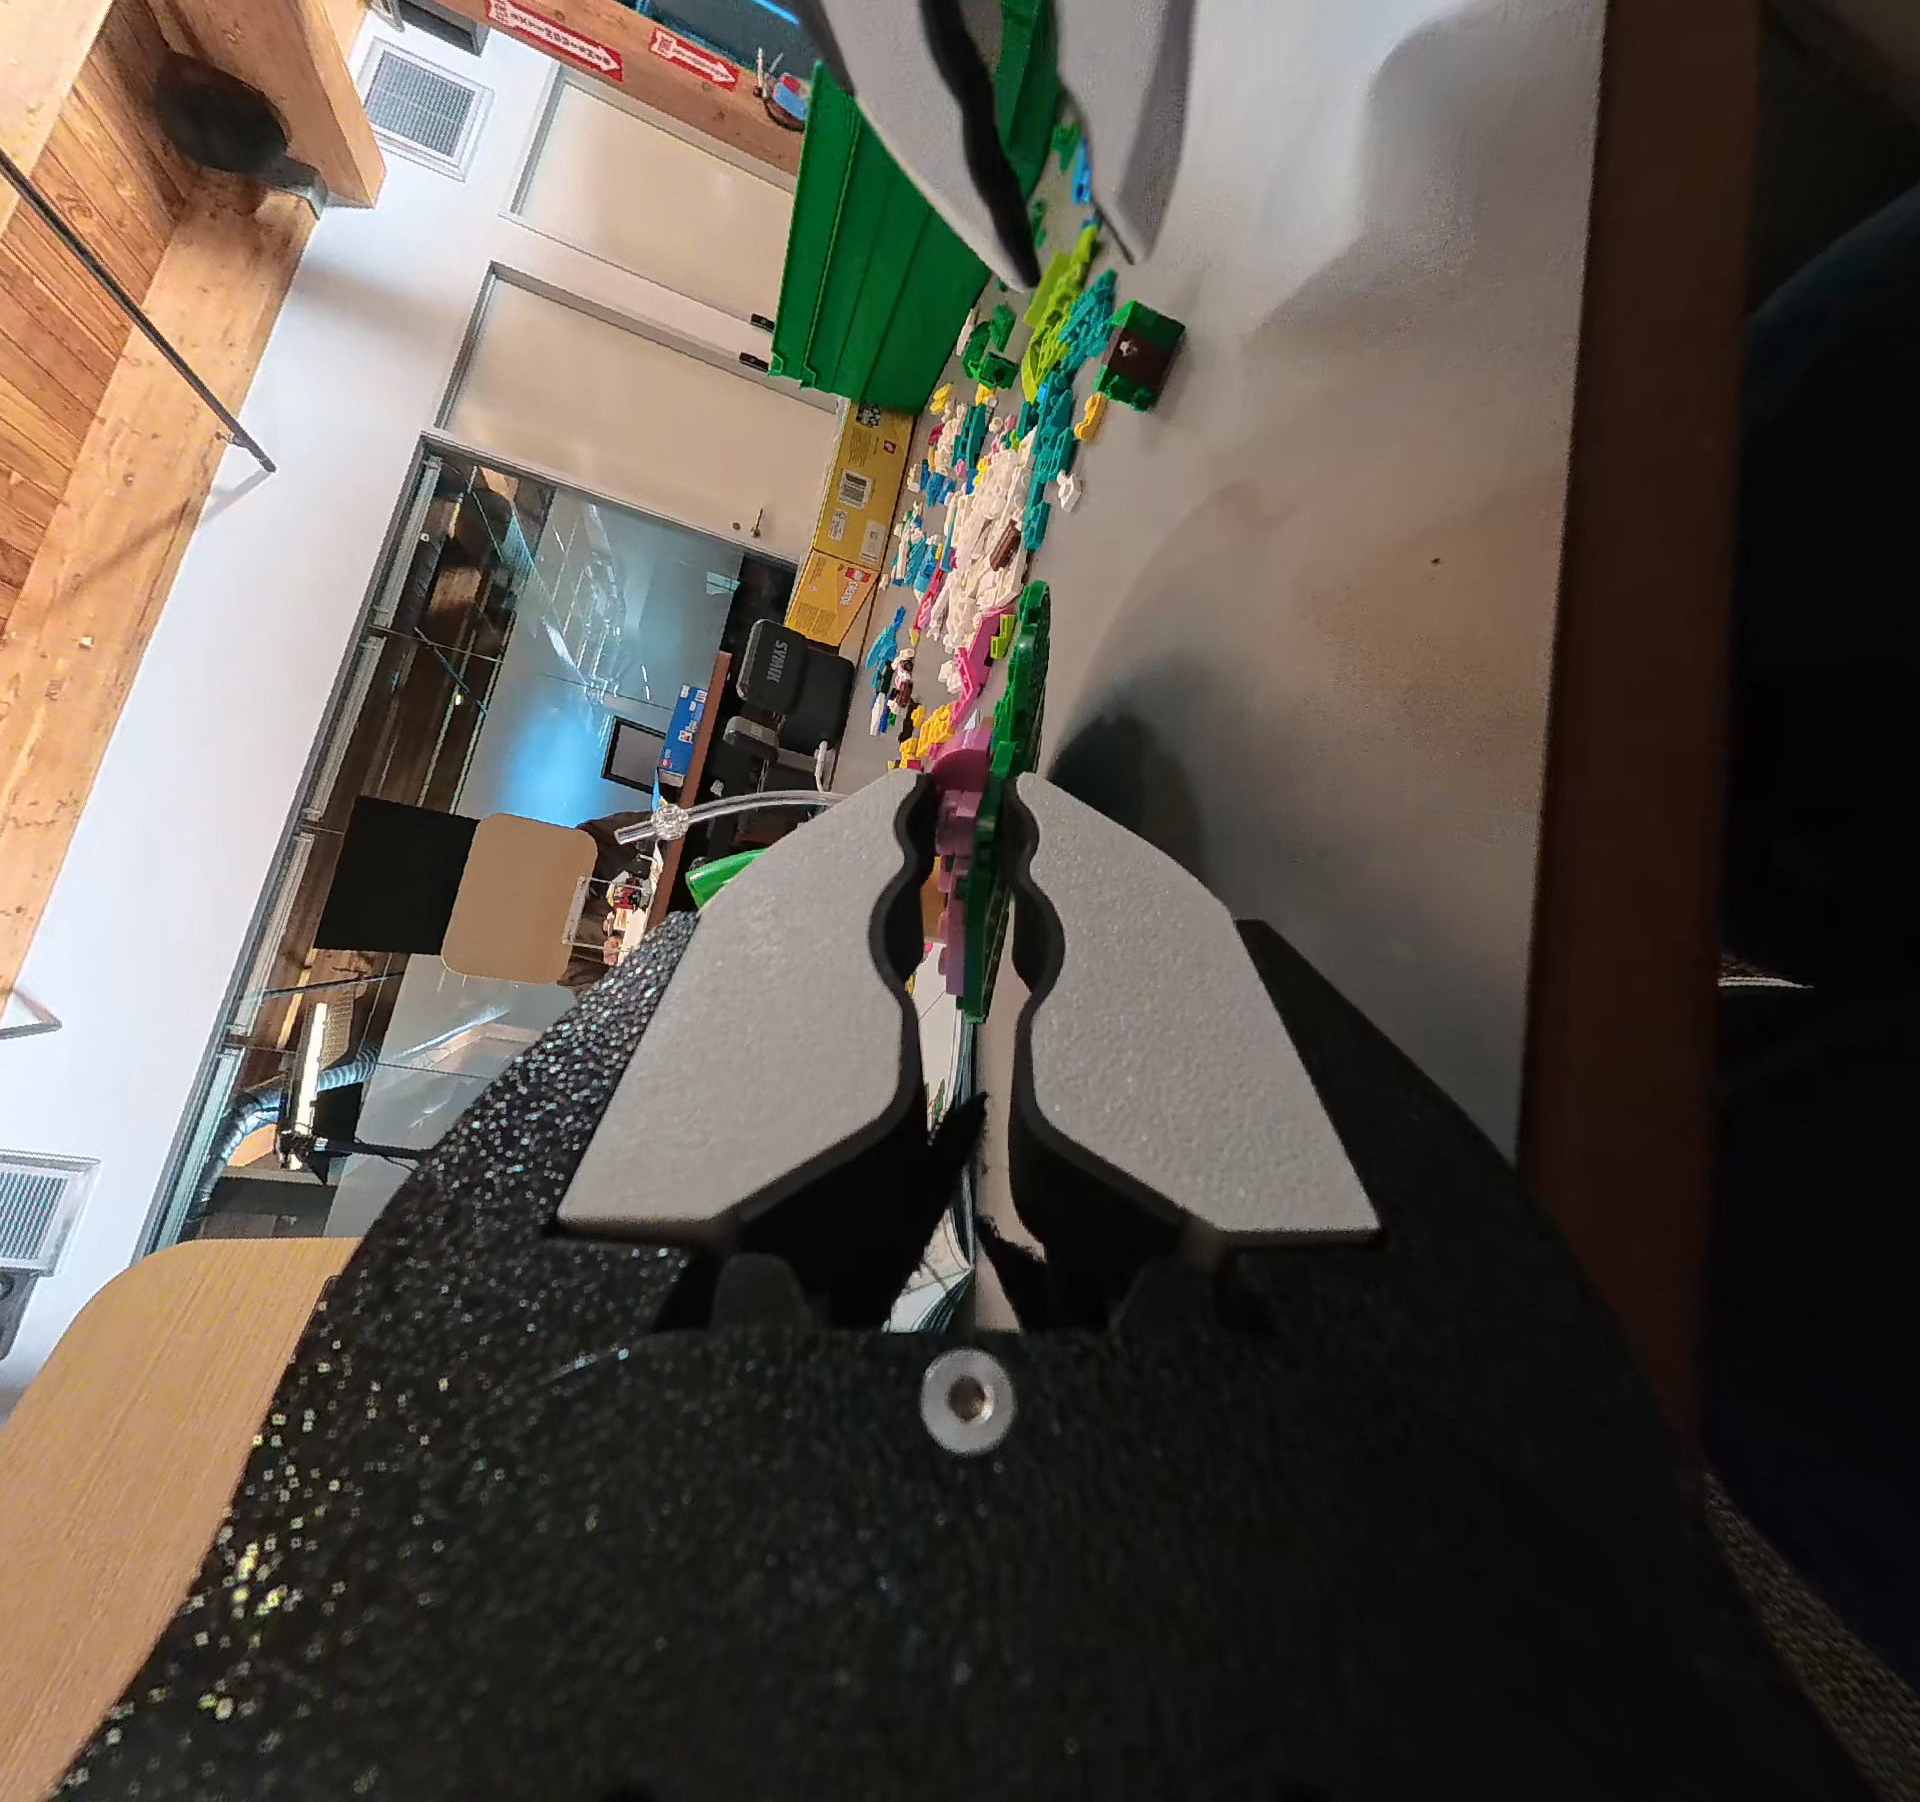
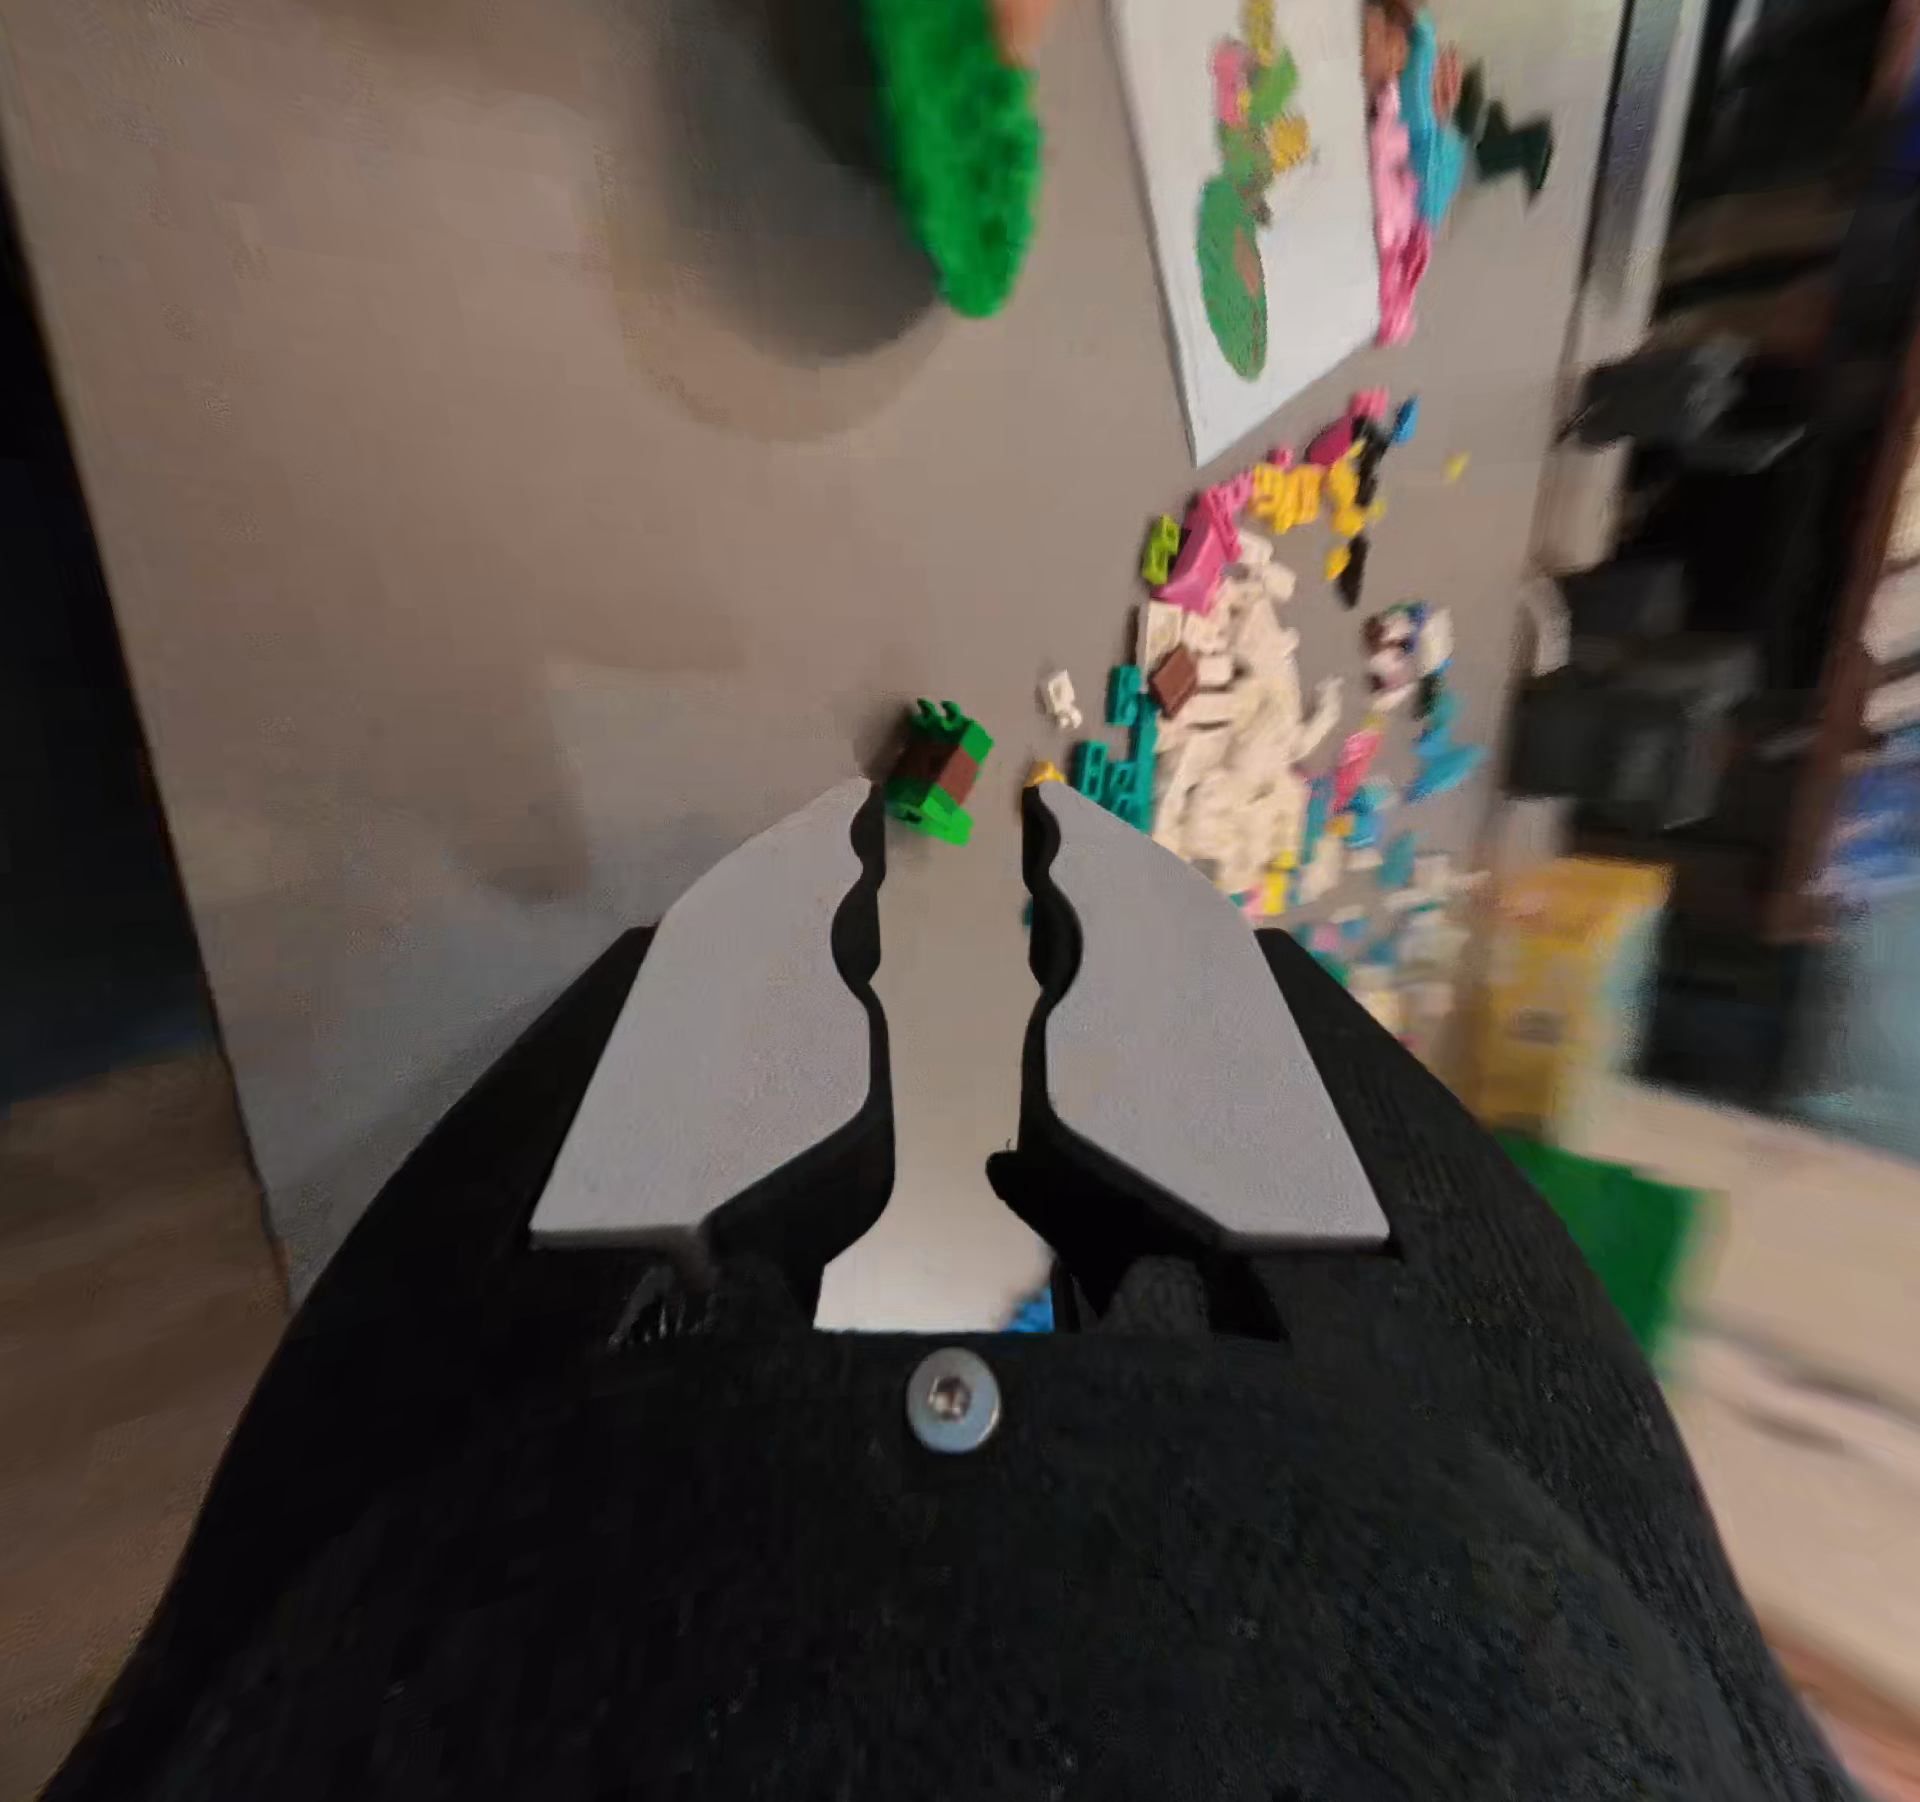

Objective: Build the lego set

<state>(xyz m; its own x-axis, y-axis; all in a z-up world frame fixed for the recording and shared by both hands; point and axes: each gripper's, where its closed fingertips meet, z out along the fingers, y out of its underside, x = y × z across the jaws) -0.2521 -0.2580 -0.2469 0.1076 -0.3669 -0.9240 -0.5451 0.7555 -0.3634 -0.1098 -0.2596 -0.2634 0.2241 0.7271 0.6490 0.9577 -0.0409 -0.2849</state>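
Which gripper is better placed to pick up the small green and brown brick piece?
Right, probably. The right gripper is open with the green and brown piece just ahead of it; the left gripper already clamps the green plate.

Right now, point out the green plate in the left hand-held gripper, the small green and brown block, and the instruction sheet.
Green plate [image 1: 995, 905], left wrist view, on its edge showing between the fingers.
Green and brown block [image 2: 940, 770], right wrist view, on its brown middle.
Instruction sheet [image 2: 1174, 194], right wrist view, on its pale left part.
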